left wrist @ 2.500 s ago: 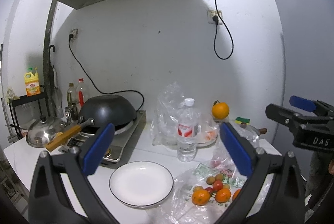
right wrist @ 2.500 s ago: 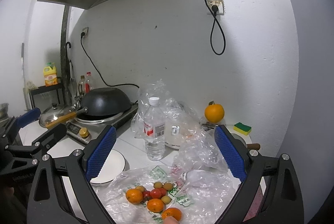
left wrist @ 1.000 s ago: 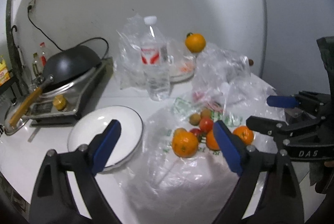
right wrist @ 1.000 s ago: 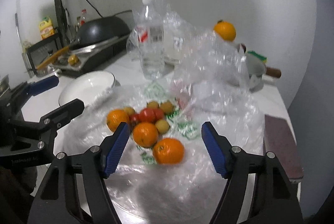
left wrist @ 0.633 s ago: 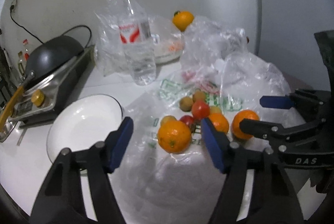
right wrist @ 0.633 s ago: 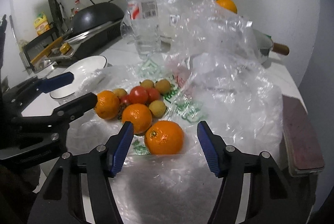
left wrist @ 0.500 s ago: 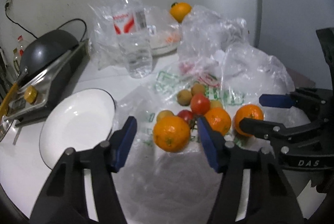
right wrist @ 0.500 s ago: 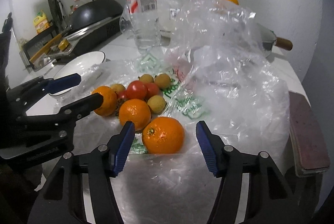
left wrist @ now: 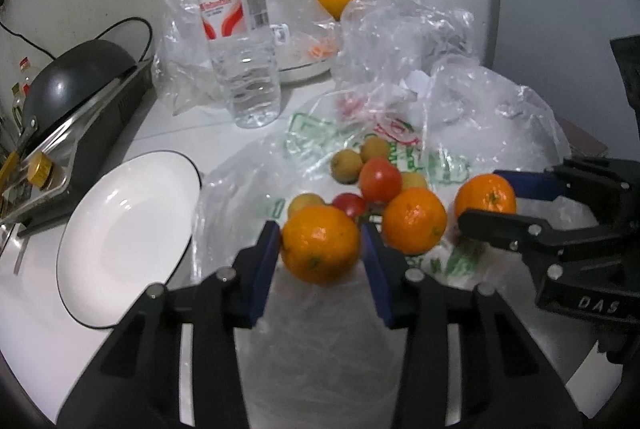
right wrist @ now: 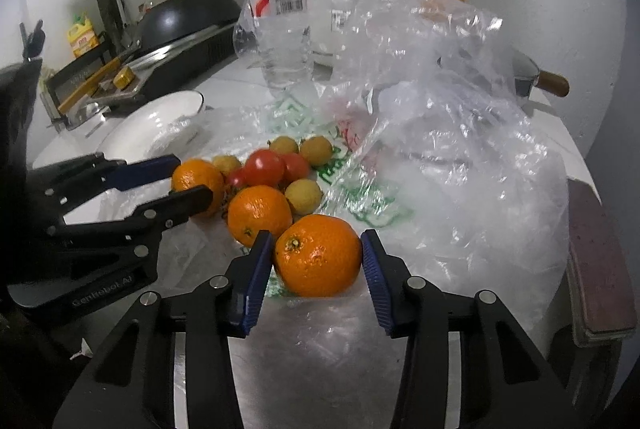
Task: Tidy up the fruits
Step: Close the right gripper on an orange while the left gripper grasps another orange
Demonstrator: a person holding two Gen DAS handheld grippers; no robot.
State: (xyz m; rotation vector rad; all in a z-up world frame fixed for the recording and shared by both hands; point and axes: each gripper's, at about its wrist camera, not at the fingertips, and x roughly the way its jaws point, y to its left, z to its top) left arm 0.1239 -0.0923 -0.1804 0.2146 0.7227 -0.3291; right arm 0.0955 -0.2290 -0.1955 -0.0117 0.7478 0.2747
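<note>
Gripping stage: left gripper (left wrist: 320,249) pads touch the near orange (left wrist: 320,244); right gripper (right wrist: 318,261) brackets the front orange (right wrist: 318,255), contact unclear. Next, probably lift toward the white plate (left wrist: 100,313).

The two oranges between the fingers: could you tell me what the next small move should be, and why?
Probably lift both together. The left gripper brackets the left orange and the right gripper the right orange, pads at each fruit's sides. The white plate sits bare nearby, a likely destination.
</note>
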